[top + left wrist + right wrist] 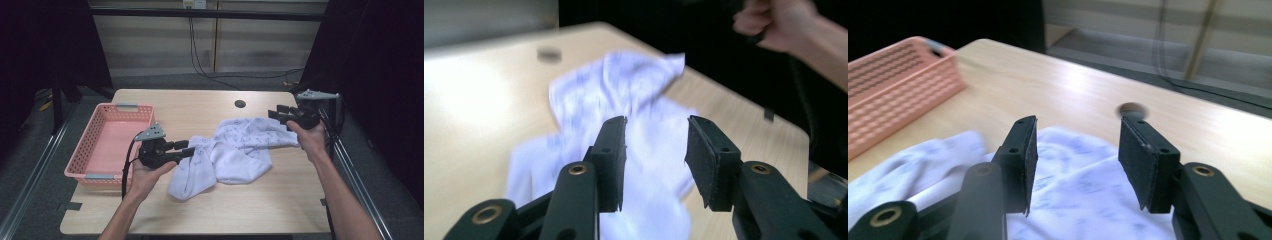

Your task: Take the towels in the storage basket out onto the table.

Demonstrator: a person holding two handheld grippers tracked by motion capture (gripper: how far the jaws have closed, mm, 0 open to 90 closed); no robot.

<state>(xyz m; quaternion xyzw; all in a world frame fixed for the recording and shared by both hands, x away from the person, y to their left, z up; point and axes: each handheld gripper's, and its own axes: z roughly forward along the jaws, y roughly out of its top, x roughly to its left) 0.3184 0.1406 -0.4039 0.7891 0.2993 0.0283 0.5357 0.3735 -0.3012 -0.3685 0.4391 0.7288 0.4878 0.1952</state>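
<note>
A white cloth (240, 145) with a faint blue print lies crumpled across the middle of the wooden table (225, 210). My left gripper (185, 149) hovers at the cloth's left end with its jaws apart. In the left gripper view the left gripper (656, 125) is open over the cloth (624, 85), and nothing is pinched between its pads. My right gripper (277, 114) is at the cloth's far right corner, also open. In the right gripper view the right gripper (1078, 125) stands just above the cloth (1073, 200), its pads bare.
A pink perforated basket (84, 140) with nothing in it sits at the table's left edge, also seen as the basket (893, 80) in the right gripper view. A round cable hole (240, 104) is near the far edge. Black frame posts flank the table.
</note>
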